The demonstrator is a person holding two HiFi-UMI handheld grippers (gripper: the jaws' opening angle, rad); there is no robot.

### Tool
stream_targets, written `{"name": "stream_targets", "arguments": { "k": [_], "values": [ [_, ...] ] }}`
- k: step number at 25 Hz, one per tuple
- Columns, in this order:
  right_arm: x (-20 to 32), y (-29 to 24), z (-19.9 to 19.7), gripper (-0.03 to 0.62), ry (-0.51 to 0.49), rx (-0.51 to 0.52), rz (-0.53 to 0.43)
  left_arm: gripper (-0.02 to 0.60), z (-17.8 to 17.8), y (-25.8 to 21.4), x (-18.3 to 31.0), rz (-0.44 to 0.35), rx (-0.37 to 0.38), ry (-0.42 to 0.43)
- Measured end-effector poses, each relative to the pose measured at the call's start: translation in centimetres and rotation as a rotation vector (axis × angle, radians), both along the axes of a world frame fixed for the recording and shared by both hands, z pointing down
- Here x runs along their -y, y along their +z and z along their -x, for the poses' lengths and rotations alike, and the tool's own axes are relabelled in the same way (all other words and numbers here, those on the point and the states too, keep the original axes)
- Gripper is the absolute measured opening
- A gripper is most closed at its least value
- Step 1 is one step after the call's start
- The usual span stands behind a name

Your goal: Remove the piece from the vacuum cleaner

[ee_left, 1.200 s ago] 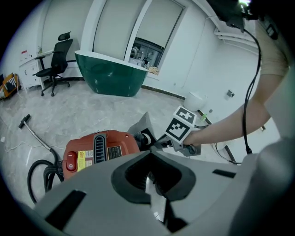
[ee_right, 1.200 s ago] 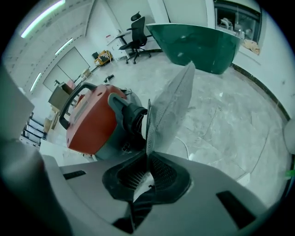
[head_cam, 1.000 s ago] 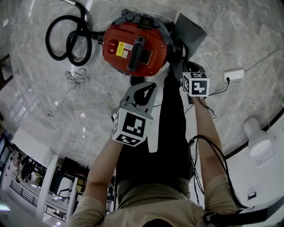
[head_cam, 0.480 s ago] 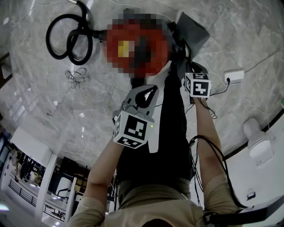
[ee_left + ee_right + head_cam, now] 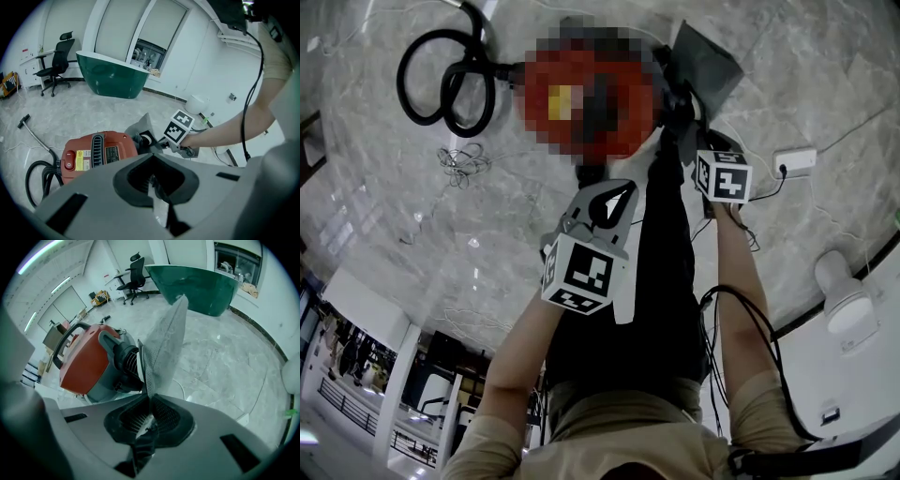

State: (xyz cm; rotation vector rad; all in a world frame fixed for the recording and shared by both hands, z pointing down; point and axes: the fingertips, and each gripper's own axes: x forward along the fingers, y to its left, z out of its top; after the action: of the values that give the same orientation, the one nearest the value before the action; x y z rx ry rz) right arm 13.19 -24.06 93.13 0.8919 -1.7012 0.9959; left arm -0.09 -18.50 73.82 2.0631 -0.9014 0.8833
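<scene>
Item: red vacuum cleaner (image 5: pixel 96 151), standing on the marble floor (image 5: pixel 384 197), black hose (image 5: pixel 445 86) coiled to one side. Piece for removal: a thin grey mesh flap (image 5: pixel 164 341), standing upright just beside the machine's black ribbed collar (image 5: pixel 124 363); whether it was joined to that collar or already free could not be told. Right gripper (image 5: pixel 149 403): jaws nearly together, pinching the lower edge of the flap. Left gripper (image 5: pixel 152 182): jaws together, nothing between them, held well back from the machine and touching nothing. Status: grip on the piece made; the pull-away judged not finished, since the flap sat close against the cleaner. Remaining: draw the flap clear.
</scene>
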Motion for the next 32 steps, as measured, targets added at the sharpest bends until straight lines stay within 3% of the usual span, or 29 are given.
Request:
{"name": "stream_targets", "arguments": {
  "k": [10,24,32],
  "values": [
    [0.2,0.3,-0.3,0.026,0.019,-0.005,0.008,0.004,-0.4,0.4,-0.4,0.013,0.002,0.012],
    [1.3,1.0,-1.5,0.026,-0.062,-0.050,-0.004,0.005,-0.8,1.2,-0.3,0.032,-0.012,0.003],
    [3.2,1.3,-3.0,0.026,-0.032,-0.076,-0.012,0.005,-0.9,1.2,0.4,0.029,-0.007,0.008]
  ]
}}
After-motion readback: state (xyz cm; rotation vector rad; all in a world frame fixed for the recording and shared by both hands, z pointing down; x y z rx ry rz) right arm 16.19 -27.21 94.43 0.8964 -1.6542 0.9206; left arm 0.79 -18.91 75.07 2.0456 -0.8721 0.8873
